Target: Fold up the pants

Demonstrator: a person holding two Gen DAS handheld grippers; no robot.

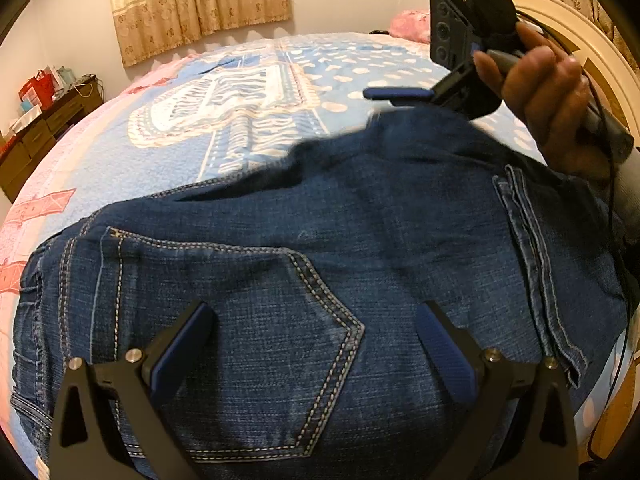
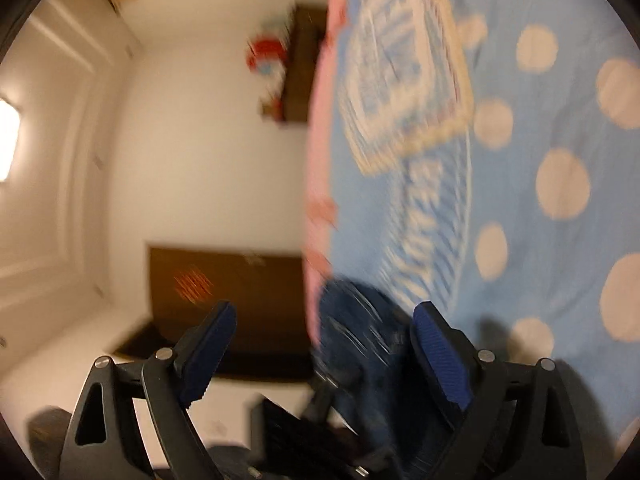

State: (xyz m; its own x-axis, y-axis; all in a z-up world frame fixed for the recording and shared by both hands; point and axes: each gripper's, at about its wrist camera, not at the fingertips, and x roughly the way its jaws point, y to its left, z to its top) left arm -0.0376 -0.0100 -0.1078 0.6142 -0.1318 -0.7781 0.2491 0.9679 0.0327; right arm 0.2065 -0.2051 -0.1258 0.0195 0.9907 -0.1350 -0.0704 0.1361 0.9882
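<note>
Dark blue jeans (image 1: pixel 360 220) lie spread over a blue patterned blanket (image 1: pixel 260 112) on a bed, with a stitched back pocket (image 1: pixel 260 320) facing up. My left gripper (image 1: pixel 314 312) hovers open just above that pocket, nothing between its fingers. A hand (image 1: pixel 552 92) holds my right gripper (image 1: pixel 362 38) above the jeans' far edge, turned on its side, jaws wide apart and empty. The right wrist view is blurred and rolled sideways. There the right gripper (image 2: pixel 326 312) stands open, with a patch of the jeans (image 2: pixel 360 320) low behind its fingers and the blanket (image 2: pixel 520 160) to the right.
Beige curtains (image 1: pixel 200 0) hang on the far wall. A dark dresser (image 1: pixel 44 120) with bags on it stands left of the bed. A pink pillow (image 1: pixel 412 24) and a cream headboard (image 1: pixel 580 40) are at the far right. A dark cabinet (image 2: pixel 240 300) shows beyond the bed.
</note>
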